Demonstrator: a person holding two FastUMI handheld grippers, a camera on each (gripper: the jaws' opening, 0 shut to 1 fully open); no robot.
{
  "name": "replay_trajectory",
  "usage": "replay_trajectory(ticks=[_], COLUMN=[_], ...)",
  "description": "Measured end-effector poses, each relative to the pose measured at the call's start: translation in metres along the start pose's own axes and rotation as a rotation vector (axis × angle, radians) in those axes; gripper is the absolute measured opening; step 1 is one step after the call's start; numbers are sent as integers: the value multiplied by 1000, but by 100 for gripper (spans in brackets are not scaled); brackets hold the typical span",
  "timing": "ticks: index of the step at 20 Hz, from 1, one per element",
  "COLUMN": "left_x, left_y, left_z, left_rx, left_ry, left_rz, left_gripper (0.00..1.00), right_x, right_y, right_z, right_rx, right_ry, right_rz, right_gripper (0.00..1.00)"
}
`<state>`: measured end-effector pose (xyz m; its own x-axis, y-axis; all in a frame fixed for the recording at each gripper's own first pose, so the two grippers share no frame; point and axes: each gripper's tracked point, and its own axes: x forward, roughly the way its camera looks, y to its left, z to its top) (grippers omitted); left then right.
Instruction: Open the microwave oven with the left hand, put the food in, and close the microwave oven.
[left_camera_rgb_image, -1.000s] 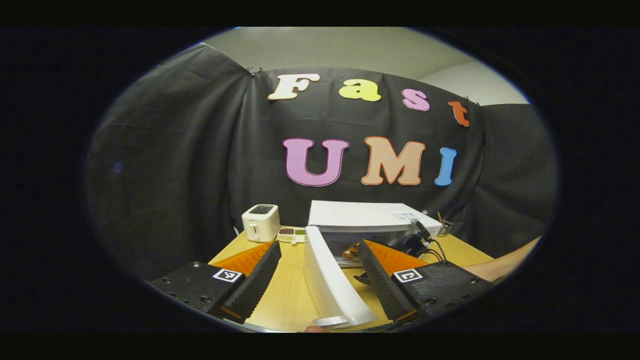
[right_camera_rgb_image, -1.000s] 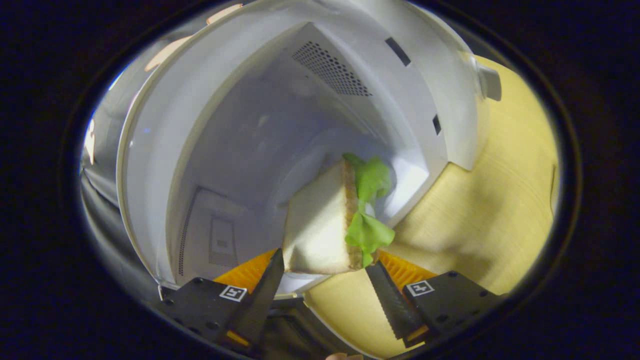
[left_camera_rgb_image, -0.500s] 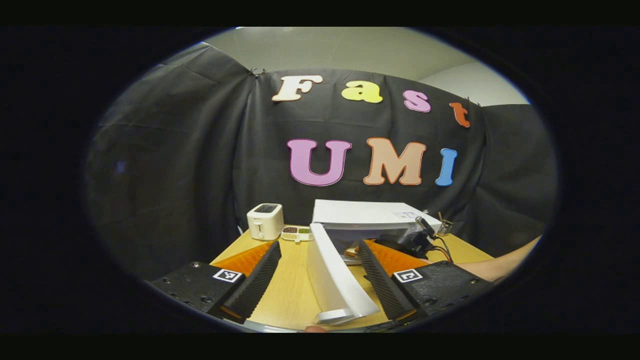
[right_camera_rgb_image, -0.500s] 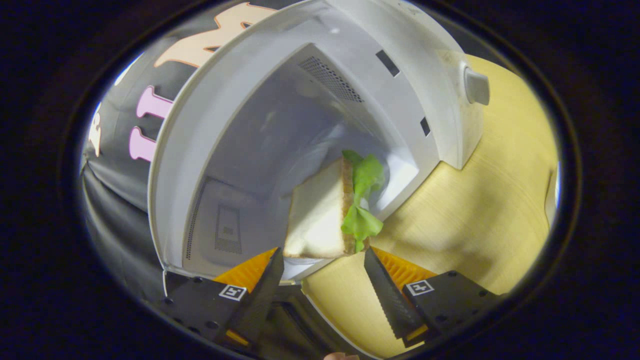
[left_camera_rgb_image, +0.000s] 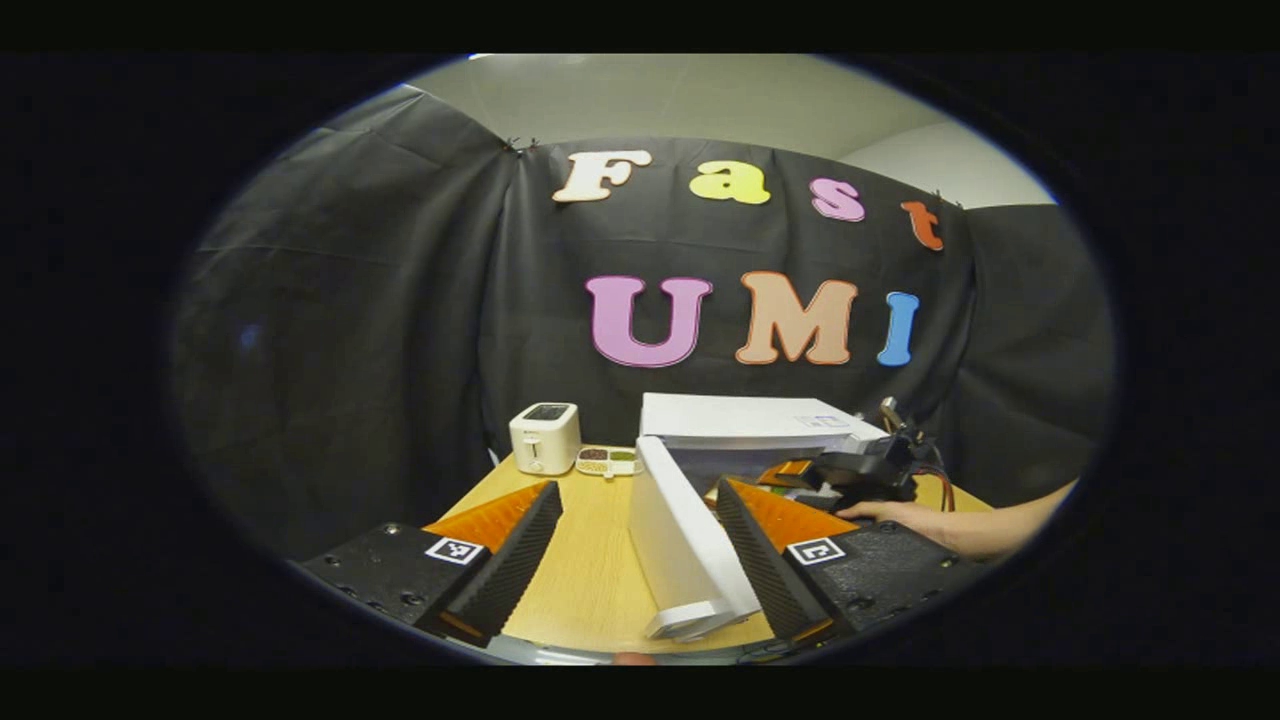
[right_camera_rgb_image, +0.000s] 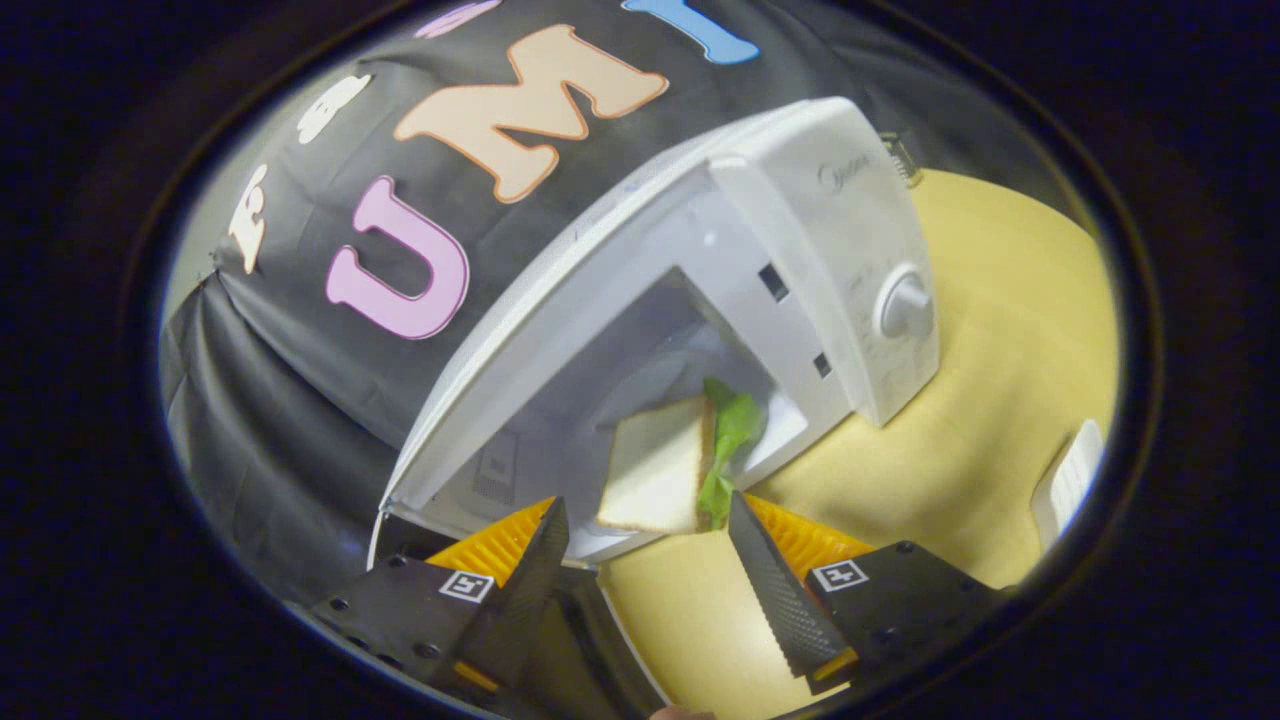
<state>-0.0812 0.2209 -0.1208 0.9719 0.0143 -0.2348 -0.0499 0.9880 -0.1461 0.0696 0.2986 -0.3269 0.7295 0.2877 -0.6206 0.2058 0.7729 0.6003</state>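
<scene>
A white microwave oven (right_camera_rgb_image: 800, 230) sits on a wooden table (right_camera_rgb_image: 1000, 400), its door (left_camera_rgb_image: 685, 540) swung open toward the camera in the left gripper view. Inside the cavity rests the food, a sandwich (right_camera_rgb_image: 660, 465) of pale bread with green lettuce showing along its right edge.

In the right gripper view, the right gripper (right_camera_rgb_image: 645, 560) is tilted, so the oven appears slanted. Its fingers are spread wide, holding nothing, with the sandwich just beyond their tips.

In the left gripper view, the left gripper (left_camera_rgb_image: 640, 545) is level, its fingers spread wide either side of the open door's edge, not pressing on it. Farther off, a hand (left_camera_rgb_image: 900, 515) and bare forearm reach in from the right, holding the other gripper before the oven's opening.

A small white toaster (left_camera_rgb_image: 545, 437) stands left of the oven, with a small tray (left_camera_rgb_image: 608, 460) between them.
</scene>
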Motion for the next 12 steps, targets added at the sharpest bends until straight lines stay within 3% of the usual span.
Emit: replay_trajectory(ticks=[4,5,8,12], left_x=[-3,-5,-7,-7], left_y=[16,19,16,14], left_z=[-17,-21,-29,-39], left_rx=[3,5,28,58], left_ry=[33,45,55,65], left_rz=[22,28,-2,-24], left_gripper=[94,93,90,65], right_x=[-27,-35,-57,-98], right_y=[-5,-4,-2,20], right_z=[35,42,65,88], right_rx=[-134,-183,-363,-554], right_ry=[-112,-132,-217,-345], right_rz=[23,32,66,123], right_gripper=[99,89,89,90])
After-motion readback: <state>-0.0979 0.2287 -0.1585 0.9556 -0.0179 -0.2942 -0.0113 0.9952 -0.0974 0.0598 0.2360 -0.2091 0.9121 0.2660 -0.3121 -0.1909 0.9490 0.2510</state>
